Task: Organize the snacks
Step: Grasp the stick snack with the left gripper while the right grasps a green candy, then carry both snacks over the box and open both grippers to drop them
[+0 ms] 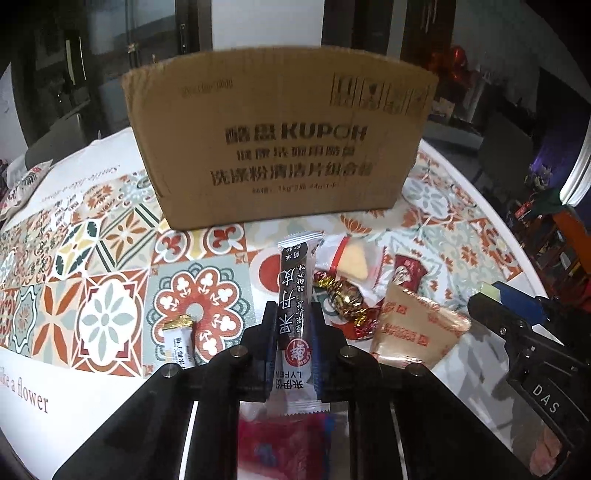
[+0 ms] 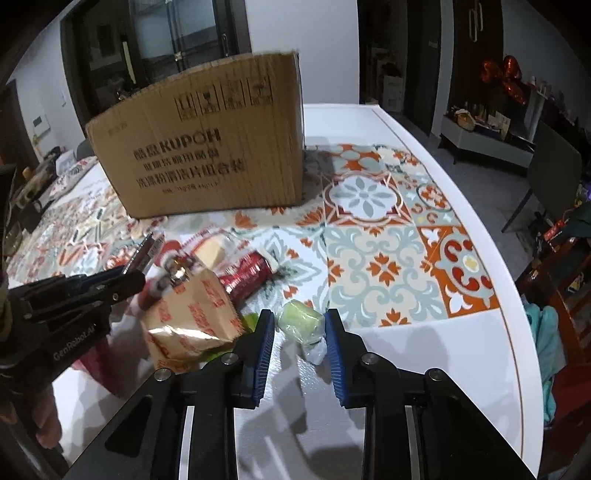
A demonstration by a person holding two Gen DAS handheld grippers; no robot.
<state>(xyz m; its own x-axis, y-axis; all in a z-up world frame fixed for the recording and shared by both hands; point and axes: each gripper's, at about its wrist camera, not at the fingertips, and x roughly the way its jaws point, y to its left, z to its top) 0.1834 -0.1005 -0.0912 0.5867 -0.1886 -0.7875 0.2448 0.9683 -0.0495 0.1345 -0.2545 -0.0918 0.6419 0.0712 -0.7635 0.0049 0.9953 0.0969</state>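
black snack bar (image 1: 293, 317) clamped in left tool (image 1: 293, 314); green candy (image 2: 300, 320) pinched between right tool (image 2: 300, 325) pads.

Table cover: patterned tile-print cloth (image 2: 373, 236) over a white table (image 2: 461, 369).
Background: red balloons (image 2: 506, 77), dark chair (image 2: 554, 177), glass-door cabinet (image 2: 177, 33).

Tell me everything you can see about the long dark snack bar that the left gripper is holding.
The snack bar is a long, narrow packet in glossy dark film with clear crimped, serrated ends. White Chinese characters run along it, with a red round logo and "LYFEN" lettering near its lower end. The left gripper is shut on it about mid-length, one of its fingers on each side. The far end points toward the cardboard box, reaching past the fingers over the patterned tablecloth. Whether it is lifted off the cloth I cannot tell.
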